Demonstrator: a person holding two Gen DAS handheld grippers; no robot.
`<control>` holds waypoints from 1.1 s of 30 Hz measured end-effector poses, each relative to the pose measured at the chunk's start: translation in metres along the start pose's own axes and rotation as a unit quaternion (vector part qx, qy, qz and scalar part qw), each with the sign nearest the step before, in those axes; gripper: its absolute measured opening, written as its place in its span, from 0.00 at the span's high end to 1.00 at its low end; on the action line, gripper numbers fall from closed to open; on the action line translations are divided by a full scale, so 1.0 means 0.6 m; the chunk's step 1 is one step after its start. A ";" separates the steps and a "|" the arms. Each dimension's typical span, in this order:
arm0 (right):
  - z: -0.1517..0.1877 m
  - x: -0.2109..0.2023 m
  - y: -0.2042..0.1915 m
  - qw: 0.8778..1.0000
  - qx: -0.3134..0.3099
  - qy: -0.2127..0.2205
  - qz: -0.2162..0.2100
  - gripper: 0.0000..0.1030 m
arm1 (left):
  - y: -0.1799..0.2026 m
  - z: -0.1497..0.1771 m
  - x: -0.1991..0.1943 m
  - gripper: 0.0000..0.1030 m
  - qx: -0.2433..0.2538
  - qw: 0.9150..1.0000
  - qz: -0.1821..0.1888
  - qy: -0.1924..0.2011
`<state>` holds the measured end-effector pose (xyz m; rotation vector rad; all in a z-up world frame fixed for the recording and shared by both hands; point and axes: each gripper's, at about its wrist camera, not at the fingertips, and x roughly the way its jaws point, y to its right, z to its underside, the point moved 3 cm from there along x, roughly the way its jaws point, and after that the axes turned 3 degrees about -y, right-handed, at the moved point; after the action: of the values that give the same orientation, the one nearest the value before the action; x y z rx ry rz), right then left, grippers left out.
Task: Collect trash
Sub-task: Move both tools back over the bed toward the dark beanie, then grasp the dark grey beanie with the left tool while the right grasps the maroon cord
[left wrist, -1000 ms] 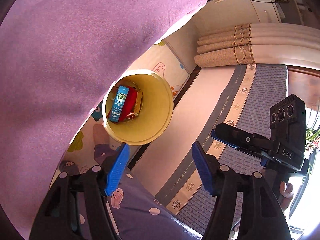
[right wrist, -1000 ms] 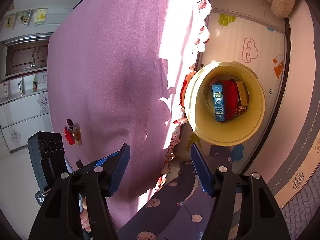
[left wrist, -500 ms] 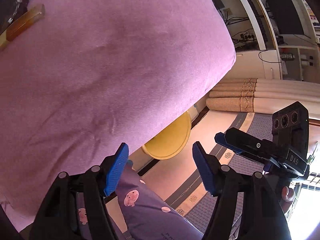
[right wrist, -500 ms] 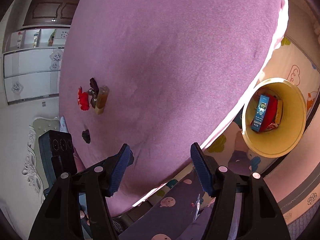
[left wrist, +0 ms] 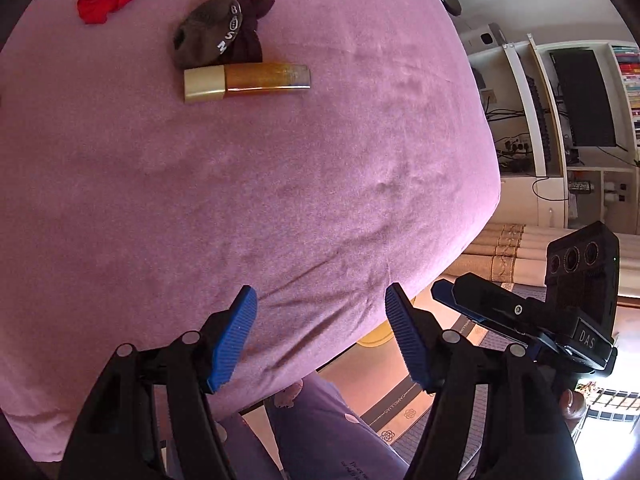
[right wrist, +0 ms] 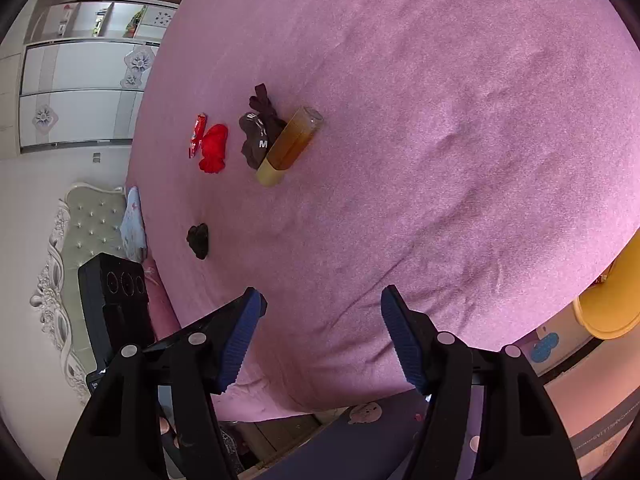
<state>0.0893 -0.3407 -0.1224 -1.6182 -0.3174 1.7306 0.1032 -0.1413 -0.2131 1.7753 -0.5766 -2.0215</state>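
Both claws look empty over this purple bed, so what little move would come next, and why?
Probably reach the left gripper forward toward the amber tube. Both it and the right gripper are open and hold nothing, and the tube is the nearest item on the bedspread, touching the brown sock.

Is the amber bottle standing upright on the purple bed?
No, the amber bottle lies flat on its side on the purple bed, beside a dark sock.
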 end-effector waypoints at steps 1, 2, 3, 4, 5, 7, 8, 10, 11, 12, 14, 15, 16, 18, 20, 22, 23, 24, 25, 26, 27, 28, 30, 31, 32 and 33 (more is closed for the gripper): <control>-0.003 0.006 -0.011 1.000 -0.003 0.001 0.000 0.40 | -0.009 -0.007 -0.008 0.35 -0.001 1.000 0.000 0.003; -0.007 0.013 -0.022 1.000 -0.006 0.001 0.000 0.40 | -0.021 -0.014 -0.018 0.35 -0.002 1.000 -0.001 0.007; -0.011 0.018 -0.031 1.000 -0.008 0.000 0.001 0.40 | -0.032 -0.021 -0.028 0.35 -0.005 1.000 -0.003 0.012; -0.017 0.023 -0.040 1.000 -0.011 0.001 0.004 0.40 | -0.042 -0.028 -0.034 0.35 -0.010 1.000 -0.002 0.015; -0.024 0.026 -0.051 1.000 -0.014 0.001 0.006 0.40 | -0.050 -0.036 -0.041 0.35 -0.016 1.000 0.001 0.019; -0.038 0.032 -0.065 1.000 -0.021 -0.002 0.008 0.40 | -0.065 -0.052 -0.051 0.34 -0.025 0.999 0.003 0.025; -0.047 0.034 -0.070 1.000 -0.026 -0.003 0.011 0.40 | -0.069 -0.061 -0.054 0.34 -0.026 0.999 0.003 0.027; -0.066 0.041 -0.081 0.999 -0.034 -0.006 0.017 0.40 | -0.075 -0.078 -0.057 0.34 -0.029 0.999 -0.004 0.032; -0.076 0.045 -0.086 0.999 -0.036 -0.008 0.018 0.40 | -0.078 -0.090 -0.057 0.34 -0.031 0.999 -0.005 0.033; -0.087 0.050 -0.090 0.999 -0.037 -0.011 0.017 0.40 | -0.081 -0.100 -0.057 0.34 -0.034 0.999 -0.007 0.035; -0.112 0.061 -0.096 0.999 -0.040 -0.017 0.014 0.40 | -0.087 -0.122 -0.058 0.34 -0.039 0.998 -0.013 0.038; -0.125 0.069 -0.100 0.999 -0.042 -0.023 0.015 0.40 | -0.089 -0.134 -0.058 0.34 -0.042 0.998 -0.019 0.041; -0.138 0.076 -0.103 0.998 -0.044 -0.029 0.015 0.40 | -0.092 -0.147 -0.057 0.33 -0.047 0.998 -0.021 0.043; -0.163 0.090 -0.110 0.998 -0.049 -0.039 0.021 0.40 | -0.098 -0.172 -0.054 0.32 -0.057 0.997 -0.023 0.044; -0.187 0.099 -0.115 0.997 -0.053 -0.045 0.023 0.40 | -0.104 -0.197 -0.043 0.32 -0.063 0.997 -0.032 0.038; -0.209 0.109 -0.116 0.997 -0.054 -0.052 0.022 0.40 | -0.112 -0.222 -0.031 0.32 -0.066 0.996 -0.045 0.033; -0.220 0.116 -0.116 0.997 -0.053 -0.057 0.022 0.40 | -0.115 -0.234 -0.024 0.32 -0.068 0.996 -0.048 0.030; -0.229 0.122 -0.115 0.997 -0.052 -0.060 0.023 0.40 | -0.118 -0.244 -0.016 0.32 -0.070 0.996 -0.051 0.026; -0.239 0.127 -0.113 0.996 -0.051 -0.063 0.024 0.40 | -0.120 -0.255 -0.009 0.32 -0.071 0.996 -0.057 0.023; -0.249 0.132 -0.111 0.996 -0.050 -0.066 0.024 0.40 | -0.123 -0.265 -0.001 0.32 -0.068 0.995 -0.064 0.020; -0.258 0.135 -0.110 0.996 -0.048 -0.067 0.024 0.40 | -0.125 -0.275 0.007 0.32 -0.065 0.995 -0.072 0.017; -0.267 0.138 -0.109 0.996 -0.046 -0.068 0.023 0.40 | -0.127 -0.283 0.014 0.32 -0.063 0.995 -0.079 0.014; -0.283 0.144 -0.107 0.996 -0.042 -0.072 0.021 0.40 | -0.132 -0.300 0.029 0.32 -0.059 0.994 -0.091 0.005; -0.290 0.149 -0.107 0.996 -0.041 -0.074 0.022 0.40 | -0.133 -0.307 0.036 0.32 -0.057 0.994 -0.097 0.003; -0.298 0.154 -0.107 0.996 -0.041 -0.076 0.023 0.40 | -0.136 -0.314 0.042 0.32 -0.054 0.993 -0.104 0.001; -0.305 0.159 -0.107 0.996 -0.040 -0.079 0.024 0.40 | -0.139 -0.319 0.047 0.32 -0.053 0.993 -0.107 -0.002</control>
<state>0.2885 -0.2880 -0.1866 -1.5598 -0.4321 1.9089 0.2881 -0.0965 -0.3037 1.8378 -0.2841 -2.1523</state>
